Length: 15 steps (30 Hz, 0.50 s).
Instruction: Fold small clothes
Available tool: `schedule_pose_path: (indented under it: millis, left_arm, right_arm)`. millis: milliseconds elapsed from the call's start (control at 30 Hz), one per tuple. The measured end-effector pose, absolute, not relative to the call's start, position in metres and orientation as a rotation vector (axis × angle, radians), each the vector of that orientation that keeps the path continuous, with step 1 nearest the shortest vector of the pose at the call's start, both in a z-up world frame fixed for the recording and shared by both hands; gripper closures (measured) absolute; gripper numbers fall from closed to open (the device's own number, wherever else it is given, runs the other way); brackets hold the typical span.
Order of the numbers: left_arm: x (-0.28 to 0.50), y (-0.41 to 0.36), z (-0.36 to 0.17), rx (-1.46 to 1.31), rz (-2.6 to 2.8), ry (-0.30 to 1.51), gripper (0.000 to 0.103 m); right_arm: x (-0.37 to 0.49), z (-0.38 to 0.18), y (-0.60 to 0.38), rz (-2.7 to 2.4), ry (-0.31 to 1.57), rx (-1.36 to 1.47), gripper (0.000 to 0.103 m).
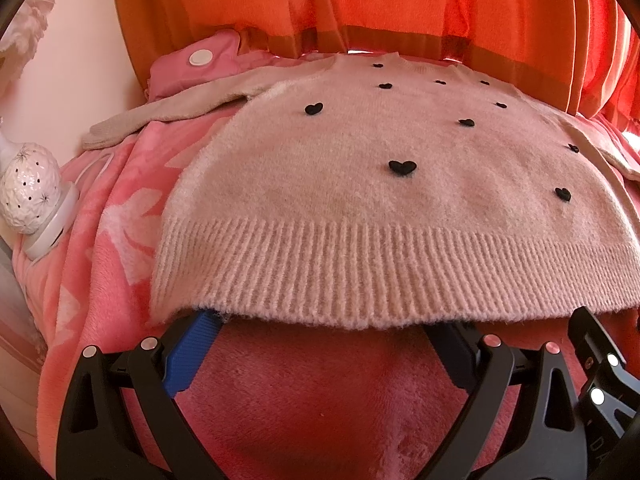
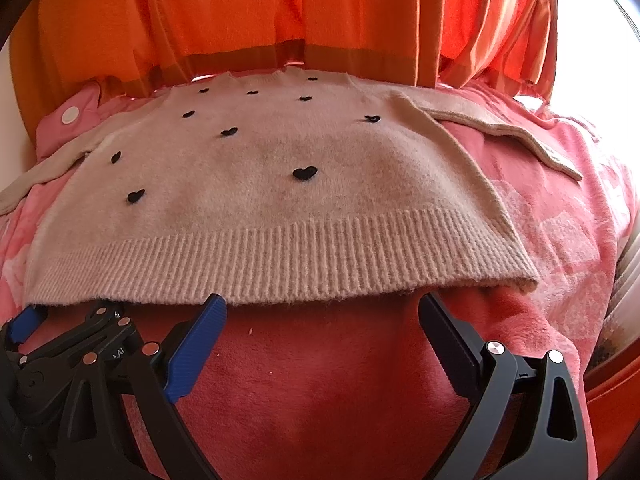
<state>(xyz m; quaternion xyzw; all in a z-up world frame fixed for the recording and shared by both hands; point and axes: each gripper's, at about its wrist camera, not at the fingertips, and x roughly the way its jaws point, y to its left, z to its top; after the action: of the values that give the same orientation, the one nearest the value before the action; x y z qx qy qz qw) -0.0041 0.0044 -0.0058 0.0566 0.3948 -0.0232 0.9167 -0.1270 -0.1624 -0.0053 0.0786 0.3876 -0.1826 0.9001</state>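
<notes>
Sweater (image 1: 360, 200) flat on blanket (image 1: 100, 240); curtain (image 1: 360, 0) behind; lamp (image 1: 28, 192) left; both tools before hem.

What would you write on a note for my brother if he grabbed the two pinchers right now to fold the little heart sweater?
Left gripper: open, empty, fingertips tucked just under the sweater's ribbed hem.
Right gripper: open, empty, at the same hem, beside the left one.
Sweater: lies flat, face up, on the pink blanket, neck toward the orange curtain, both sleeves spread out to the sides.
Done: sweater laid out flat.
Left: everything else. No fold is made yet, and nothing is gripped. A likely start is to pinch the hem with both grippers and carry it toward the neck; the sleeves still need to go in.
</notes>
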Motion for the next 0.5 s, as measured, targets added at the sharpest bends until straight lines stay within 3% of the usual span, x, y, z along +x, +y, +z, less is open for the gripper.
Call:
schedule_pose_path:
  millis: [100, 300, 433, 500]
  left_arm:
    - [-0.003, 0.01, 0.003, 0.082, -0.08, 0.804, 0.008]
    - [0.004, 0.031, 0.019, -0.016, -0.139, 0.802, 0.005]
    - [0.01, 0.033, 0.033, -0.027, -0.179, 0.779, 0.005]
    - [0.015, 0.032, 0.039, -0.012, -0.189, 0.774, 0.005]
  right_arm:
    - [-0.116, 0.015, -0.183, -0.293, 0.843, 0.181, 0.014]
    - [-0.112, 0.075, -0.324, -0.462, 0.691, 0.237, 0.009]
    - [-0.111, 0.056, -0.465, -0.573, 0.676, 0.558, 0.009]
    - [-0.112, 0.039, -0.525, -0.635, 0.661, 0.722, 0.02]
